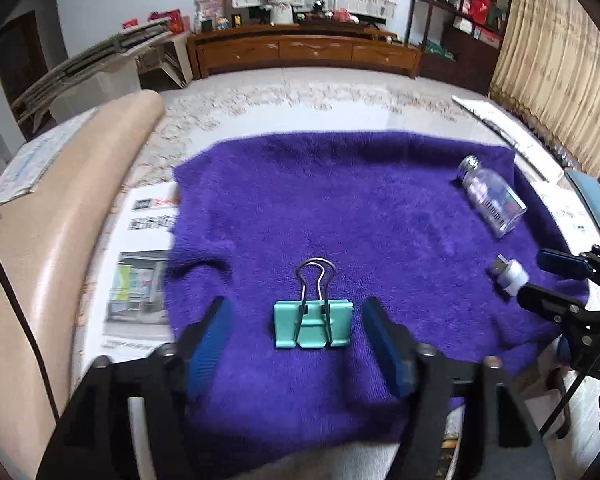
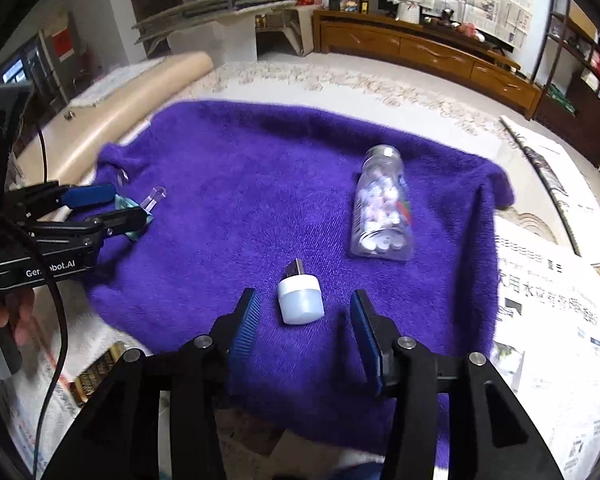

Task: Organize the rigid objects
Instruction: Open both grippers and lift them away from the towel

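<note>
Clip [image 1: 311, 323]: teal binder clip, flat on the purple towel [image 1: 340, 184], wire handles pointing away; lies between the spread jaws of the left gripper [image 1: 296, 320], pads clear of it. Plug [image 2: 300, 299]: small white USB piece, on the towel between the parted jaws of the right gripper [image 2: 304, 316], untouched. Bottle [image 2: 382, 204]: clear, on its side, farther back on the towel.

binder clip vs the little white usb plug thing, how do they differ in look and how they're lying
The binder clip is teal with wire handles folded over its flat body; the white USB plug is a small rounded plastic body with a short metal connector. The clip lies between the left tongs, the plug between the right tongs. Both rest loose on the purple towel, untouched by the open pads.
</note>
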The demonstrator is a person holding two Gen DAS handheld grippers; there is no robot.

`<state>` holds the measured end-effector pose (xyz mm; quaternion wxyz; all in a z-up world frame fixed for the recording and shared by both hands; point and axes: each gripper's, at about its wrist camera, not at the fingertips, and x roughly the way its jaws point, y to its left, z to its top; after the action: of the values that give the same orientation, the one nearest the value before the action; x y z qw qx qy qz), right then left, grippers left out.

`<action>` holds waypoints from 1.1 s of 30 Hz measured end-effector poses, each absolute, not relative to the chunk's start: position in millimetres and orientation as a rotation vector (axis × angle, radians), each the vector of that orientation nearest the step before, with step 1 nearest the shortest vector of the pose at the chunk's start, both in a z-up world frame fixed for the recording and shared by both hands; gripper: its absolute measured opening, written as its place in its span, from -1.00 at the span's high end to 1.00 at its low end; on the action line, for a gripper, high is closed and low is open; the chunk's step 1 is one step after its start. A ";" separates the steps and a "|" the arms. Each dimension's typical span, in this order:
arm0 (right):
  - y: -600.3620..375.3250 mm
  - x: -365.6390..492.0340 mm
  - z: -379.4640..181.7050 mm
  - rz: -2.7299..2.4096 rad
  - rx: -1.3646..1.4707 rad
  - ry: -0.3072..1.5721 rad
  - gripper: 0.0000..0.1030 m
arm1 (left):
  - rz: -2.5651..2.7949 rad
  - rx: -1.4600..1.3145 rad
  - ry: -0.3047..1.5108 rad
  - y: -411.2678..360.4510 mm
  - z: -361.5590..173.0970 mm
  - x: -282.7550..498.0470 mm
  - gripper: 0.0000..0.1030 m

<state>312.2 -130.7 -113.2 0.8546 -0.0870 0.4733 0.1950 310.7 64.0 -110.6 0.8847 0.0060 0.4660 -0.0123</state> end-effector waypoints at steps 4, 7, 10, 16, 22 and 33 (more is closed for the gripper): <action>-137.2 290.3 -89.8 0.359 -0.158 0.954 -0.34 | -0.006 0.014 0.938 62.9 -90.7 287.0 -0.63; -146.7 270.5 -74.8 0.320 -0.112 0.944 -0.61 | 0.009 -0.002 0.913 65.6 -75.5 262.3 -0.90; -152.8 246.9 -63.5 0.278 -0.080 0.938 -0.92 | 0.026 -0.026 0.895 69.0 -62.0 234.3 -1.00; -169.8 198.9 -57.9 0.184 -0.036 0.946 -0.99 | 0.032 -0.069 0.893 69.7 -52.7 179.9 -1.00; -178.1 161.4 -78.6 0.142 -0.026 0.971 -0.99 | 0.053 -0.111 0.921 75.6 -74.3 139.8 -1.00; -188.3 133.6 -123.7 0.091 0.015 1.015 -0.99 | 0.090 -0.106 0.976 79.4 -112.4 103.2 -1.00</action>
<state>133.6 -188.3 -123.7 0.8730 0.0070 0.4858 0.0435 103.2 79.4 -112.4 0.8810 -0.0509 0.4684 0.0432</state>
